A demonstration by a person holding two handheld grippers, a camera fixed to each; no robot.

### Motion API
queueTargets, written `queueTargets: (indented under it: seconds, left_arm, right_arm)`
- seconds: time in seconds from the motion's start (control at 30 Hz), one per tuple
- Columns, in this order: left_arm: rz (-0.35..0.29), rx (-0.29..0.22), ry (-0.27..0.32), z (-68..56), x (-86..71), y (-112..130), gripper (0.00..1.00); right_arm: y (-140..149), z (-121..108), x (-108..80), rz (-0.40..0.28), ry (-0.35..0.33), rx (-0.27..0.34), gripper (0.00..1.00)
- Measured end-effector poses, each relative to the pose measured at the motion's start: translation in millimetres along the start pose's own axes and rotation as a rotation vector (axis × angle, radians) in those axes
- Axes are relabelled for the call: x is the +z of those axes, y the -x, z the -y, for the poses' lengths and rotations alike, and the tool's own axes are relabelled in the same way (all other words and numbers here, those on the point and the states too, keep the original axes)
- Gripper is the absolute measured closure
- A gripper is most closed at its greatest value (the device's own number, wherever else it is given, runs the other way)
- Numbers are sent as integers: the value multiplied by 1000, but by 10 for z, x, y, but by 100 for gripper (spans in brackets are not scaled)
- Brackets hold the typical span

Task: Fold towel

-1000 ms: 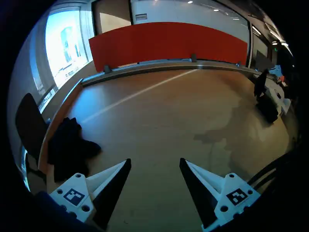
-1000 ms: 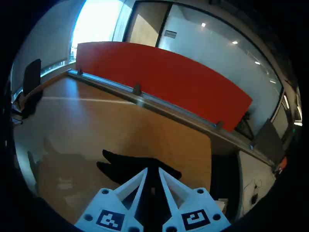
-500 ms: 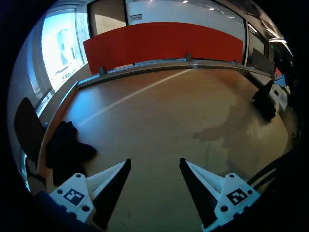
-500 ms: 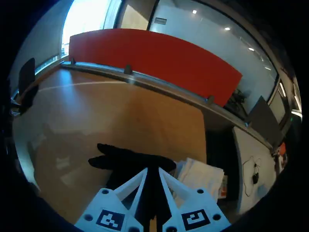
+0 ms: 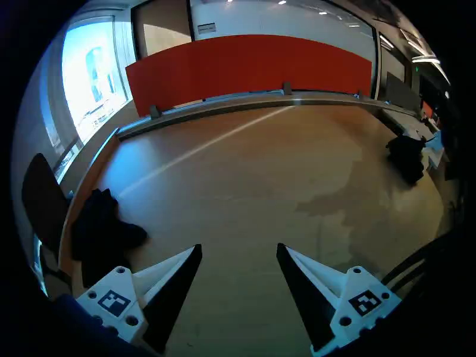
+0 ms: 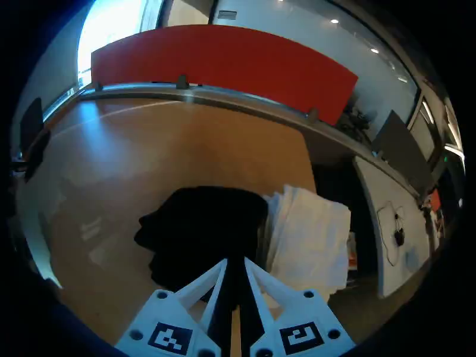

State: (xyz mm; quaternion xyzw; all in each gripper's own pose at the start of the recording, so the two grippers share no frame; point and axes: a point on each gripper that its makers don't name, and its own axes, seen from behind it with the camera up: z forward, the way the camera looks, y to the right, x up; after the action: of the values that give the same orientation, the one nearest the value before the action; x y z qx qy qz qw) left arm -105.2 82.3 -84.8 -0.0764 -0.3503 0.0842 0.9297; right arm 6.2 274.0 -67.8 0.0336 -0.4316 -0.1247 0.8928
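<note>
Black fabric towel [image 6: 202, 232] lies bunched on the tan wooden surface [image 5: 250, 172]. Its near edge is pinched, as far as we can tell, in our clenched right hand-held gripper [image 6: 235, 262]. Our left hand-held gripper [image 5: 238, 249] hangs released, well apart. We judge a one-sided pull could drag it crooked or into the white stack of folded cloths [image 6: 312, 238] just beside it. No bin holds anything; the cloths lie bare.

black towel [image 6: 199, 229] near edge: hidden behind my right gripper [image 6: 235, 262]
my grip on it: can't tell
far dark heap [image 5: 407, 156]: too small to tell
</note>
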Motion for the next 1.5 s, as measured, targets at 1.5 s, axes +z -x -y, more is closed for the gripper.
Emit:
queueTargets:
  seconds: [1.5]
  left_arm:
    - [8,0,-16,46,-54,48,7]
  right_arm:
    - [784,-243,216,155,124,148,90]
